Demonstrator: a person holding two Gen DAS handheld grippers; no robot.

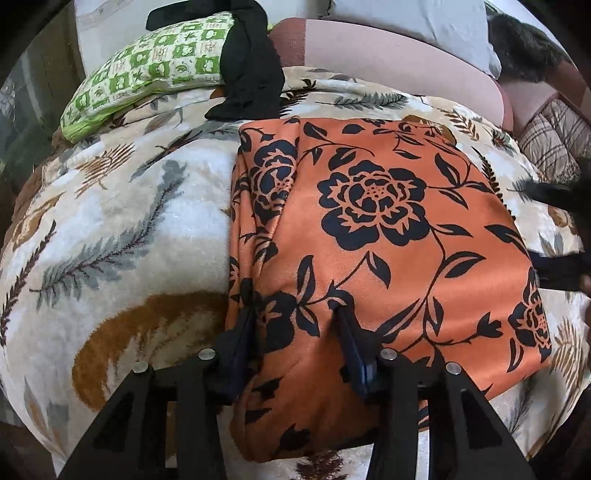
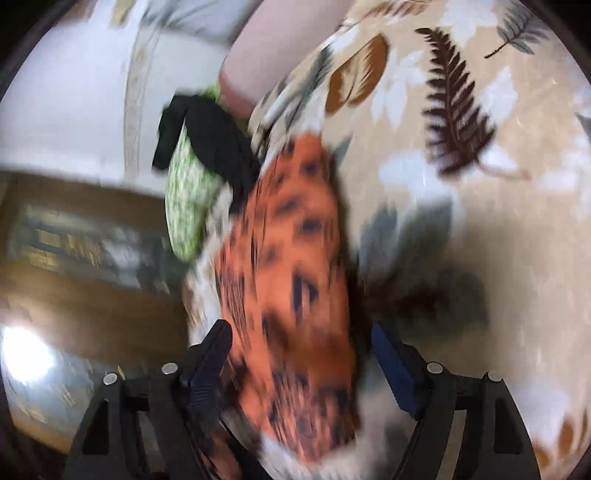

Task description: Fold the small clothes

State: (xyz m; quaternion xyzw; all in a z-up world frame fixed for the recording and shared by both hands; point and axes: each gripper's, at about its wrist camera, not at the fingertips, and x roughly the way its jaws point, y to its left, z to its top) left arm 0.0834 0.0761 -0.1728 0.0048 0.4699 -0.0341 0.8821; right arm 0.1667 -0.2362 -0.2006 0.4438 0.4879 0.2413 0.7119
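An orange cloth with a black flower print (image 1: 376, 236) lies folded on a leaf-patterned blanket (image 1: 122, 229). My left gripper (image 1: 293, 314) is open, its fingers resting on the cloth's near left part with fabric between them. In the blurred right wrist view the same orange cloth (image 2: 291, 295) lies ahead of my right gripper (image 2: 299, 332), which is open with its fingers wide apart above the cloth. The right gripper also shows as a dark shape at the right edge of the left wrist view (image 1: 565, 229).
A green-and-white checked pillow (image 1: 147, 70) lies at the back left with a black garment (image 1: 251, 62) draped over it. A pink bolster (image 1: 399, 62) and a grey pillow (image 1: 417, 18) lie behind. A plaid quilt (image 1: 554, 136) is at the far right.
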